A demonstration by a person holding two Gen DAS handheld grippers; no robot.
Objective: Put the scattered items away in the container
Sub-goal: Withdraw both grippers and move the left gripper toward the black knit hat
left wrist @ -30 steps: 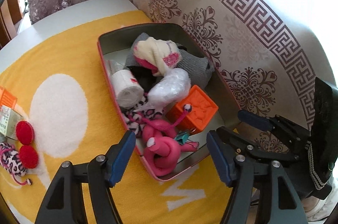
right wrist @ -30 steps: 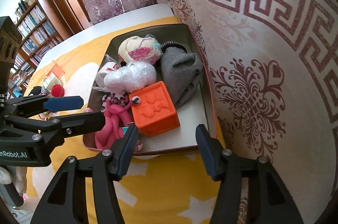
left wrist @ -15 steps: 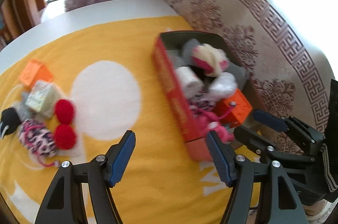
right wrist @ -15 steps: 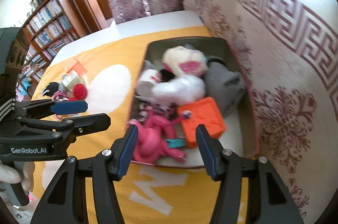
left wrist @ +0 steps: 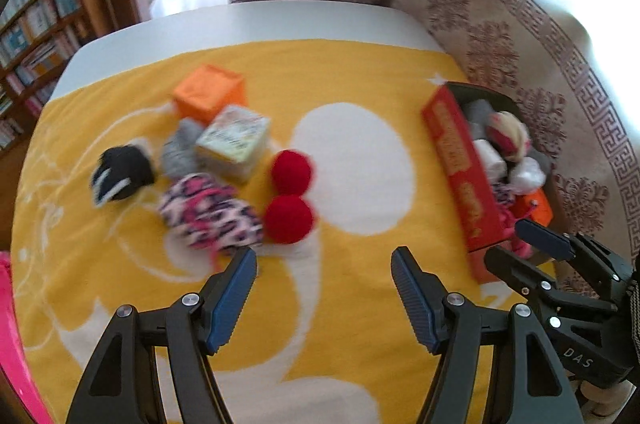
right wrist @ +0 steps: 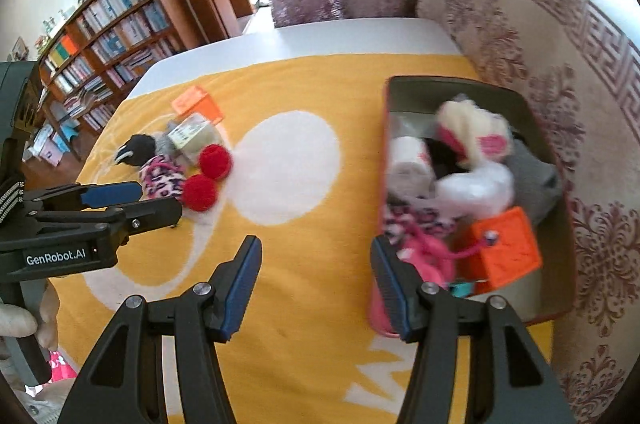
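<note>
A red-sided container [left wrist: 460,164] [right wrist: 558,160] stands on the right of the yellow cloth, holding an orange cube [right wrist: 500,248], a pink toy, a white roll and soft items. Scattered at left lie two red balls [left wrist: 290,196] [right wrist: 206,176], a leopard-print toy [left wrist: 208,210], a black item [left wrist: 120,174], a grey item [left wrist: 180,148], a pale box [left wrist: 234,140] and an orange box [left wrist: 208,92]. My left gripper [left wrist: 324,288] hangs open and empty over the cloth, just short of the balls. My right gripper [right wrist: 316,280] is open and empty beside the container's left wall.
The yellow and white cloth [left wrist: 352,324] covers a white table [left wrist: 248,20]. A patterned curtain [right wrist: 580,72] hangs close behind the container on the right. Bookshelves [right wrist: 100,32] stand far left. A hand [right wrist: 24,328] grips the left tool's handle.
Both grippers swung left, away from over the container toward the cloth's middle. The scattered pile came into full view of the left wrist. Neither gripper's opening changed.
</note>
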